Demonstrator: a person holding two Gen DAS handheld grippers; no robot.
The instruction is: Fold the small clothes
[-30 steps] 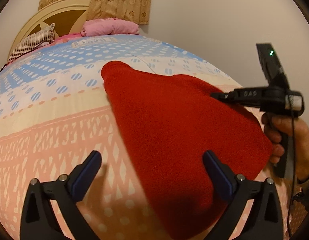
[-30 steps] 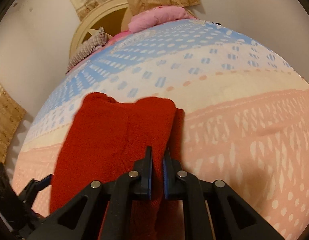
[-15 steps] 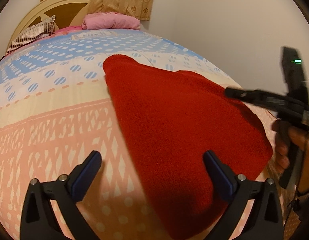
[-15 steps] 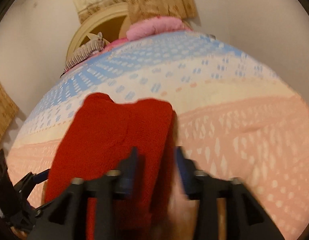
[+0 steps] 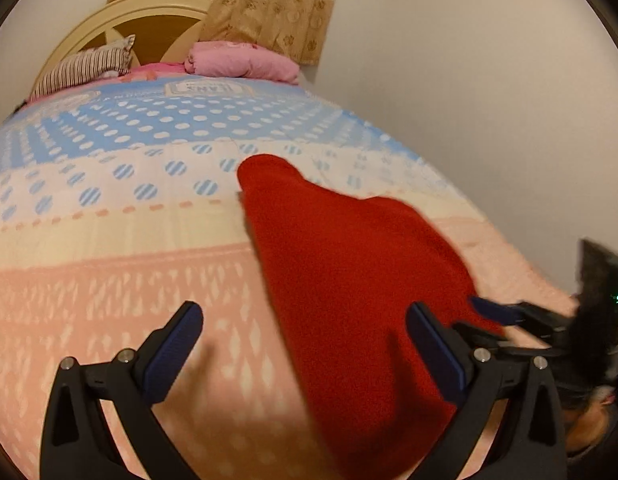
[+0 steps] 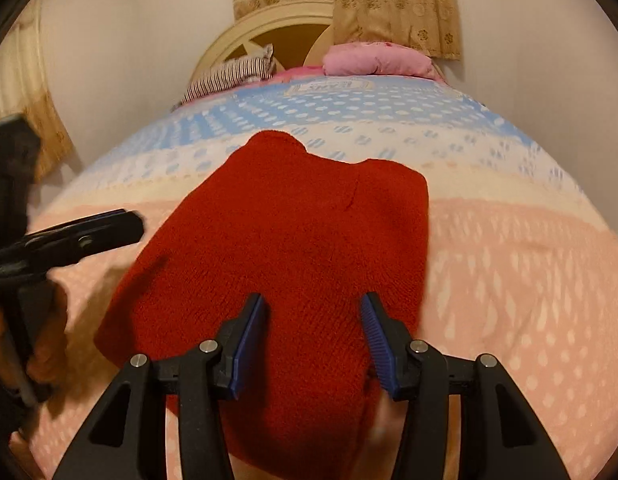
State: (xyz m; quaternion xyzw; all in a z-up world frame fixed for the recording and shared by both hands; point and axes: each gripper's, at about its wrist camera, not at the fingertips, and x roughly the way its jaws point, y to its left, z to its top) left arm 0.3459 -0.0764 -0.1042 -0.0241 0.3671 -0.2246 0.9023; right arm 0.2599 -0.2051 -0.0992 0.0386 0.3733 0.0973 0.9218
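A red knitted garment (image 6: 293,248) lies folded on the bed, its two leg ends pointing toward the headboard. It also shows in the left wrist view (image 5: 349,264). My right gripper (image 6: 313,316) is open, its blue pads just above the garment's near part, holding nothing. My left gripper (image 5: 305,332) is wide open and empty above the garment's left edge. The right gripper's tool (image 5: 541,320) shows at the right of the left wrist view. The left gripper's tool (image 6: 69,236) shows at the left of the right wrist view.
The bed cover (image 6: 509,264) is pink near me and blue dotted farther off. A pink pillow (image 6: 377,60) and a striped pillow (image 6: 229,76) lie by the cream headboard (image 6: 269,32). Walls close in on both sides, with curtains behind the headboard.
My right gripper opened and let go of the garment, then drew back and swung to face the bed squarely. My left gripper stayed open and shifted slightly.
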